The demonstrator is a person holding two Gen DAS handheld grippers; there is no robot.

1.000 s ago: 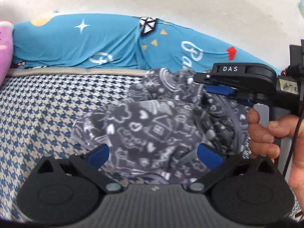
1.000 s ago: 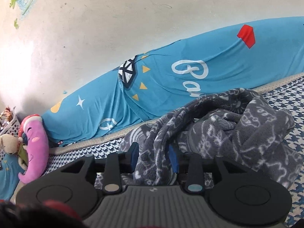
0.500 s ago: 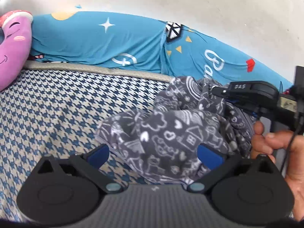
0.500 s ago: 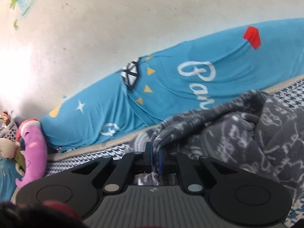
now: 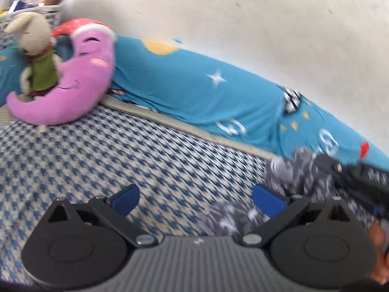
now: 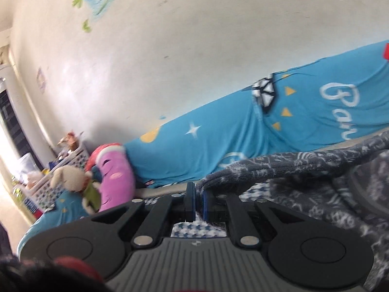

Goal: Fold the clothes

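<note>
Both moved left: right gripper lifting garment; left gripper empty.

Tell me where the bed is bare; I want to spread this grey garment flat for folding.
Bare houndstooth cover runs between the purple moon pillow, the blue bedding along the wall and the open left gripper. It is crowded on the right, where the grey garment hangs from the shut right gripper.

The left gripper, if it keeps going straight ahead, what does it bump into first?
Probably the checked bedcover: the left gripper is open with only that between its fingers. Beyond lies the blue bedding. The grey garment sits off to its right. Depth is hard to judge.
</note>
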